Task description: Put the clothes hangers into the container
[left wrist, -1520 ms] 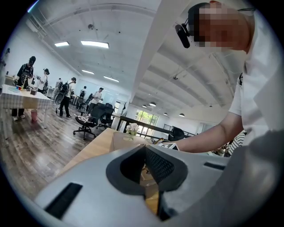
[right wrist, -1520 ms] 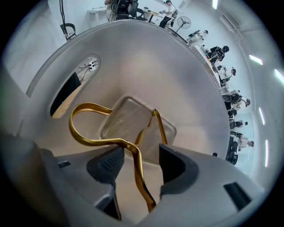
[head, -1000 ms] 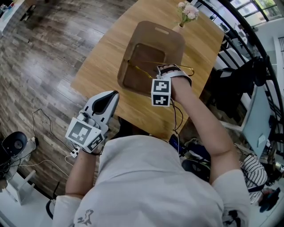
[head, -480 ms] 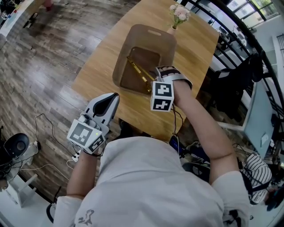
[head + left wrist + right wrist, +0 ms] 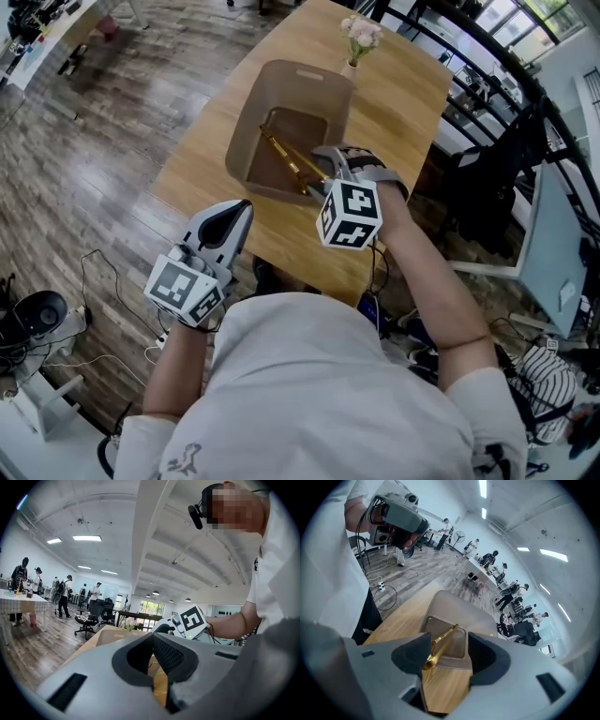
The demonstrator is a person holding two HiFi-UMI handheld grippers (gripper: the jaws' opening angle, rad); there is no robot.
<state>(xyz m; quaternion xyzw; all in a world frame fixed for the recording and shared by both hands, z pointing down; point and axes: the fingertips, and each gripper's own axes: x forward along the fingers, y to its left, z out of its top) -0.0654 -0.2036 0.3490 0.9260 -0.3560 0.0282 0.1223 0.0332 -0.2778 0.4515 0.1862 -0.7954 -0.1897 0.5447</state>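
A brown plastic container (image 5: 246, 139) stands on the wooden table (image 5: 403, 89). A gold clothes hanger (image 5: 281, 155) lies slanted inside it, one end leaning up toward the near right rim. My right gripper (image 5: 323, 176) hovers at that rim. In the right gripper view its jaws (image 5: 450, 651) stand wide and are closing, with the hanger's end (image 5: 440, 641) beside the left jaw and no pad pressing on it. My left gripper (image 5: 239, 208) is shut and empty, held off the table's near edge; its view shows the container (image 5: 117, 636) beyond the jaws (image 5: 153, 637).
A small vase of pink flowers (image 5: 359, 36) stands behind the container. Wood floor lies to the left with cables and a black device (image 5: 33, 314). Black railings and office furniture (image 5: 506, 141) crowd the right side. People stand far off in the room.
The hanger, first stretched over the container's right rim, has dropped inside. My right gripper has drawn back to the near rim and turned. The left gripper has stayed put.
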